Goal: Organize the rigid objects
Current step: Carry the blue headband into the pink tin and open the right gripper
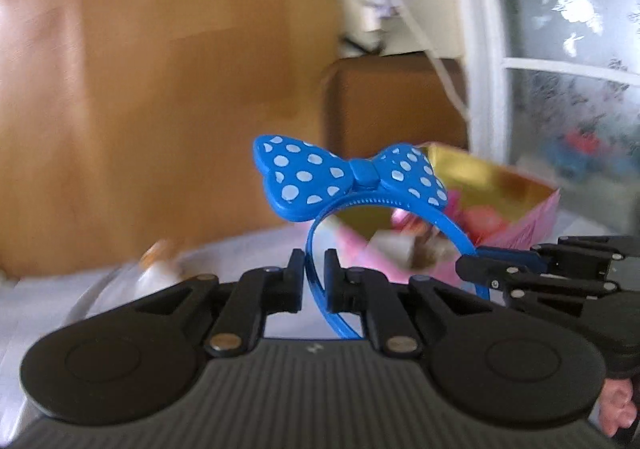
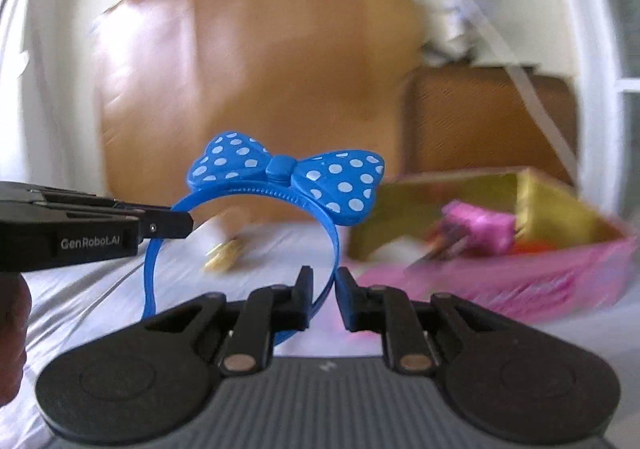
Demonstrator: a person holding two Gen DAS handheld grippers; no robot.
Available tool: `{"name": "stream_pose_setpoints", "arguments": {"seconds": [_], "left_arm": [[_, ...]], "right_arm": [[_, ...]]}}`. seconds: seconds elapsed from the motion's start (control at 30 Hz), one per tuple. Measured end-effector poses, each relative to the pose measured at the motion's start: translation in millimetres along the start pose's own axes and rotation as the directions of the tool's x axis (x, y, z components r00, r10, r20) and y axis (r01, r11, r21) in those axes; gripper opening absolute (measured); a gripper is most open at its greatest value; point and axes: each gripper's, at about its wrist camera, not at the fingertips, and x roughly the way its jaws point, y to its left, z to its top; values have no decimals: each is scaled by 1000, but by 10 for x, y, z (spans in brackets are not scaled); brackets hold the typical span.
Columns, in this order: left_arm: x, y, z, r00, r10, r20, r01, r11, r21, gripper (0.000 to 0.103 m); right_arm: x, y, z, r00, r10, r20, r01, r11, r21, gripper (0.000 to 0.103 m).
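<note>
I hold the blue headband (image 1: 352,177) up above the pale tabletop (image 2: 100,289), my left gripper (image 1: 314,265) clamped on one leg, my right gripper (image 2: 322,277) clamped on the other (polka-dot bow on top); the pink box (image 2: 520,277) sits beyond.

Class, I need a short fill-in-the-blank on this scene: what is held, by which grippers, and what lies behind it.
1. Both grippers hold one blue ____.
2. The bow has ____ dots.
3. The left gripper and right gripper each clamp one ____ of the band.
4. The box behind is ____ outside and gold inside.

Missing words: headband; white; end; pink
</note>
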Motion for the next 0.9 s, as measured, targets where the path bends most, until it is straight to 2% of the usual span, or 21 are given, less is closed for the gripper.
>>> {"name": "stream_pose_setpoints", "arguments": {"seconds": [0.07, 0.17, 0.27, 0.4, 0.5, 0.57, 0.63, 0.73, 0.9], "left_arm": [[295, -135, 164, 999, -35, -5, 35, 999, 7, 12], [817, -329, 313, 997, -49, -54, 48, 999, -9, 12], [1258, -462, 373, 993, -42, -113, 36, 998, -48, 12], [1700, -584, 386, 983, -15, -185, 4, 998, -61, 13], [1959, -640, 371, 966, 32, -255, -46, 998, -49, 26], [1981, -639, 401, 961, 48, -271, -68, 996, -64, 51], [1872, -624, 415, 970, 42, -239, -60, 996, -69, 61], [1661, -701, 429, 978, 51, -204, -56, 998, -19, 61], [1250, -706, 404, 981, 25, -194, -30, 999, -24, 61]], "right_arm": [[102, -282, 124, 998, -64, 28, 63, 998, 28, 14], [340, -715, 267, 993, -114, 6, 113, 990, 89, 14], [616, -1011, 365, 987, -155, -32, 157, 983, 95, 14], [983, -1210, 442, 978, -191, -80, 197, 978, 67, 13], [1252, -1327, 429, 973, -195, -128, 205, 976, 74, 17], [1370, -1405, 430, 964, -205, -170, 226, 968, 114, 22], [1319, -1474, 402, 973, -177, -145, 202, 963, 179, 26], [1138, -1439, 367, 980, -179, -87, 193, 962, 192, 31], [783, -1266, 369, 985, -171, -1, 167, 964, 205, 33]]}}
